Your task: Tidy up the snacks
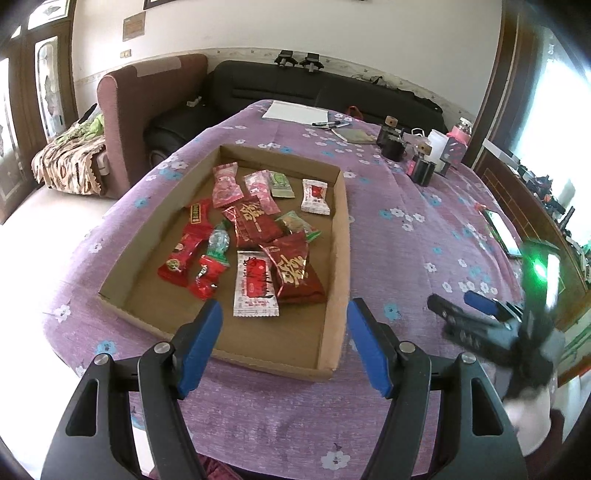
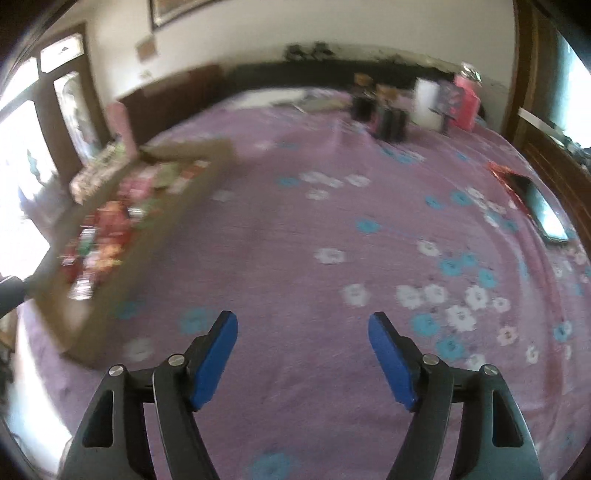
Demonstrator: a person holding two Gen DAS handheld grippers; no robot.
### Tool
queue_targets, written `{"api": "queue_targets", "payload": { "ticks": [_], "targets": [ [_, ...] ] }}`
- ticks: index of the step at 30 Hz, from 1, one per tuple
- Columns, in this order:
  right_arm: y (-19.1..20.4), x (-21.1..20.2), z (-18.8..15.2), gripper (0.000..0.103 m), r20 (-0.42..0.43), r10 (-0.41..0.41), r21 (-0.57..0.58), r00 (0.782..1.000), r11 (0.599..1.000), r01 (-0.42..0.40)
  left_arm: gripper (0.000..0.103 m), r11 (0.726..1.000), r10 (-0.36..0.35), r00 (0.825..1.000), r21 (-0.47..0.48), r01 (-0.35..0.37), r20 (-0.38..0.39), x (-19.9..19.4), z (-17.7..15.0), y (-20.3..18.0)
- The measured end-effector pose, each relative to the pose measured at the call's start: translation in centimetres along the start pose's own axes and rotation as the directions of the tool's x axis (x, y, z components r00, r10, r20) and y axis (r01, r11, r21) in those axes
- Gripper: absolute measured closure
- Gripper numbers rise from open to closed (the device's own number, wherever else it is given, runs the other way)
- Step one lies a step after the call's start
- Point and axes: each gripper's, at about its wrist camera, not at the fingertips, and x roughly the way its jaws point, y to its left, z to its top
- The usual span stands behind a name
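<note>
Left claw (image 1: 284,314) spread, cardboard tray (image 1: 341,258) — phone (image 1: 502,230) beyond

- A white wall (image 1: 295,26) rises at the back, with a patterned border strip along it.
- A black sofa (image 1: 314,88) stands below it, a maroon armchair (image 1: 147,107) beside.
- Dark wooden doors (image 1: 33,92) with glass panes are at left.
- Bright daylight comes through a window (image 1: 554,122) at right.

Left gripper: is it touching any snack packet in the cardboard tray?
Apart. The left wrist view shows the left gripper open and empty, with bare cardboard tray floor between it and the nearest white packet.
</note>
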Motion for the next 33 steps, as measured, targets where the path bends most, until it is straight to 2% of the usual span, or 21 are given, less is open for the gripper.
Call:
{"api": "queue_targets", "payload": {
  "ticks": [2, 6, 10, 14, 16, 33],
  "targets": [
    [-0.8, 1.1, 0.9, 0.028, -0.034, -0.016, 0.027, 0.999, 0.999, 0.016, 0.034, 1.000, -0.005, 1.000, 0.000, 0.005, -0.001, 0.1, 0.0, -0.1],
    [-1.5, 2.9, 2.7, 0.027, -0.064, -0.109, 0.015, 0.992, 0.994, 0.110, 0.034, 1.000, -0.010, 1.000, 0.000, 0.010, -0.010, 0.4, 0.1, -0.2],
    [-1.9, 3.5, 3.6, 0.026, -0.074, -0.083, 0.035, 0.994, 0.996, 0.086, 0.034, 1.000, -0.007, 1.000, -0.005, 0.007, -0.011, 0.8, 0.4, 0.0],
    [-2.0, 4.4, 3.7, 0.013, -0.081, -0.083, 0.039, 0.993, 0.996, 0.086, 0.034, 1.000, -0.008, 1.000, -0.023, 0.008, -0.026, 1.8, 0.7, 0.3],
    [-2.5, 4.8, 3.7, 0.000, -0.085, -0.077, 0.061, 0.993, 0.995, 0.083, 0.034, 1.000, -0.011, 0.999, -0.025, 0.010, -0.035, 2.2, 0.7, 0.3],
    [-2.5, 4.7, 3.1, 0.000, -0.019, -0.048, 0.009, 0.999, 0.999, 0.048, 0.033, 0.996, -0.036, 0.996, -0.080, 0.030, -0.080, 4.4, 1.2, 1.5]
  ]
}}
